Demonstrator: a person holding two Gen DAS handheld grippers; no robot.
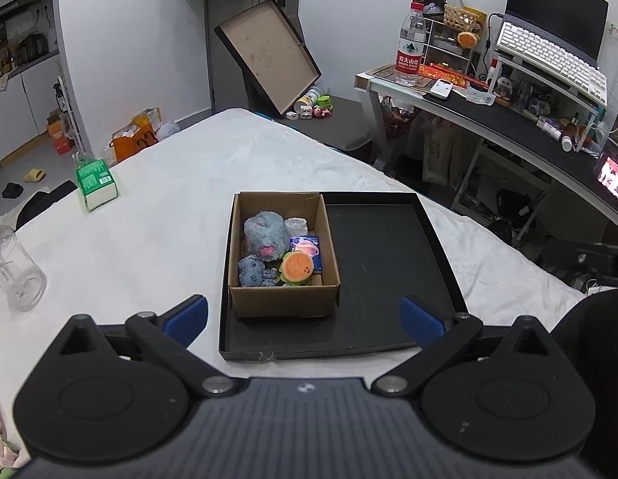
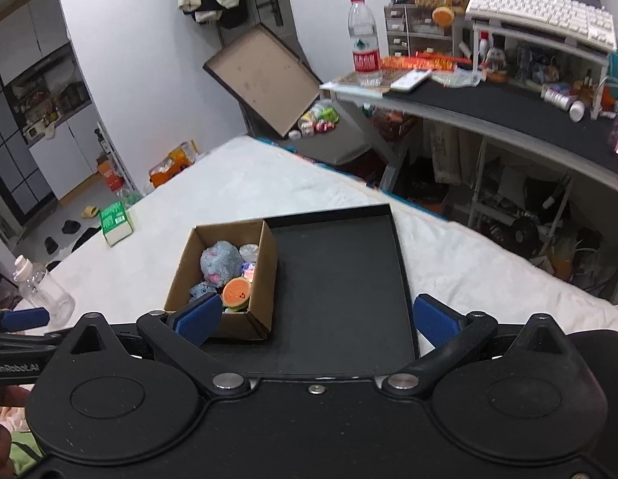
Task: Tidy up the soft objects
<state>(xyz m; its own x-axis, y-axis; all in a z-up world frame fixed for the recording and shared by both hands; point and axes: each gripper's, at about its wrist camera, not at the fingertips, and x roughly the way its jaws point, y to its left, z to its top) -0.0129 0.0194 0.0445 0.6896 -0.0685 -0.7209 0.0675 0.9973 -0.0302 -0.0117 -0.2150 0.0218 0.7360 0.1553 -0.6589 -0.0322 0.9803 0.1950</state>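
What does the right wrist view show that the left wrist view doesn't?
Only the right wrist view shows the left gripper, a blue finger at its left edge. Only the left wrist view shows the laptop screen in full and the cardboard box's whole front wall. Both show the cardboard box of plush toys, burger plush included, in the black tray, with both grippers open.
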